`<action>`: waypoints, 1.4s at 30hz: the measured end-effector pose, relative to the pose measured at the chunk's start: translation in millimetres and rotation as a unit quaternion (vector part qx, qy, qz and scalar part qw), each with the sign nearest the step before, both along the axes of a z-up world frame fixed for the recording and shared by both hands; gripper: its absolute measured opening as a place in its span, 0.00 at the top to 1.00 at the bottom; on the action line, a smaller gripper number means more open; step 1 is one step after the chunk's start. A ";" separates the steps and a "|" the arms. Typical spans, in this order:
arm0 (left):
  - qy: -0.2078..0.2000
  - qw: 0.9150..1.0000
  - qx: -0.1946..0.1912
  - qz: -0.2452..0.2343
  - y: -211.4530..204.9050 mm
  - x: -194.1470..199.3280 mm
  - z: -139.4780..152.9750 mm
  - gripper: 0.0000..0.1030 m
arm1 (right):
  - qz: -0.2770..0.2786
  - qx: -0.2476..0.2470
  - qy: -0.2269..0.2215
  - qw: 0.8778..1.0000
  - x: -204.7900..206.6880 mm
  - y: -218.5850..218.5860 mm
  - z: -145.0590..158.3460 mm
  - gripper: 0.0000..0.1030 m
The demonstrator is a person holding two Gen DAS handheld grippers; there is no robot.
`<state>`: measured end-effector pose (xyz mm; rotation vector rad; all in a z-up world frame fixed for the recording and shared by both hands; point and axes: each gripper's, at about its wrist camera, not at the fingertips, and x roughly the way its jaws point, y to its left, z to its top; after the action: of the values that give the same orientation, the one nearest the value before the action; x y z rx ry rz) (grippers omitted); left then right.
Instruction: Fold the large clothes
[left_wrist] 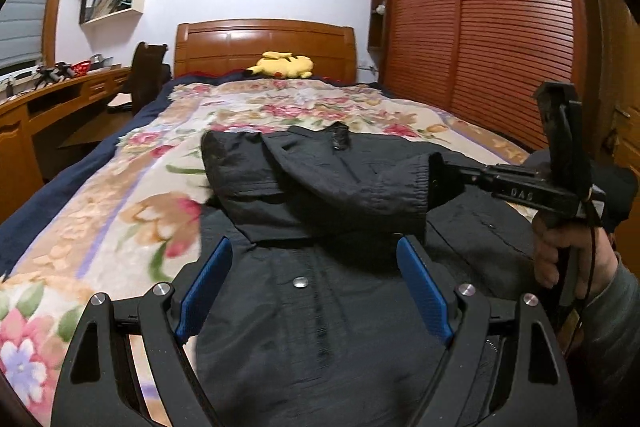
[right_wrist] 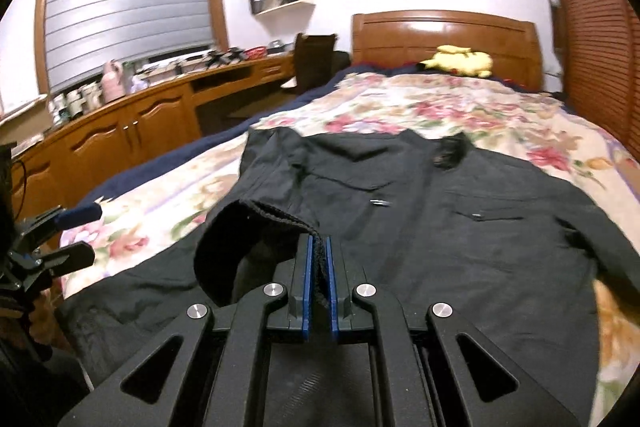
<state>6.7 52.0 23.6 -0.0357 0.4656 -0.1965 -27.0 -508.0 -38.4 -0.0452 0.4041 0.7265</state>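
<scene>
A black jacket (left_wrist: 320,307) lies front-up on the floral bedspread (left_wrist: 120,211); it also shows in the right wrist view (right_wrist: 460,227). Its left sleeve (left_wrist: 340,183) is drawn across the chest. My right gripper (right_wrist: 318,259) is shut on the sleeve's ribbed cuff (right_wrist: 260,215) and holds it just above the jacket front; it shows from the side in the left wrist view (left_wrist: 434,183). My left gripper (left_wrist: 316,259) is open and empty, hovering over the jacket's lower front near a snap button (left_wrist: 300,281). Its fingers (right_wrist: 76,215) appear at the left edge of the right wrist view.
A yellow plush toy (left_wrist: 282,65) lies by the wooden headboard (left_wrist: 264,43). A wooden desk (right_wrist: 140,115) with clutter and a chair (left_wrist: 146,75) stand left of the bed. A slatted wardrobe (left_wrist: 480,27) lines the right side.
</scene>
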 end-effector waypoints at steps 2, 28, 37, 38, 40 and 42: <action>0.002 1.000 0.003 -0.005 -6.8 3.1 -1.8 0.18 | -0.011 -0.006 0.007 1.000 -3.6 -6.7 -3.4 0.94; 0.021 1.000 0.017 -0.015 -51.5 32.5 -18.0 0.18 | -0.114 -0.030 0.001 0.993 -46.5 -49.8 8.6 0.49; 0.023 1.000 0.019 -0.008 -48.5 37.5 -18.8 0.18 | -0.027 -0.059 -0.022 0.998 -58.2 9.9 -1.7 0.44; 0.024 1.000 0.019 -0.007 -47.9 37.6 -18.7 0.18 | -0.016 -0.061 -0.017 0.998 -55.8 15.8 -2.5 0.44; 0.025 1.000 0.018 -0.004 -45.0 37.7 -19.6 0.18 | 0.006 -0.066 0.000 0.998 -47.9 27.9 -5.4 0.44; 0.029 0.999 0.016 -0.003 -42.7 37.7 -21.4 0.18 | 0.019 -0.077 0.016 0.997 -38.6 35.7 -10.0 0.44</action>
<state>44.4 9.3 2.2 -0.0086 0.5272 -0.1943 -65.6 -472.2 -48.4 -0.1876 0.4905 0.7331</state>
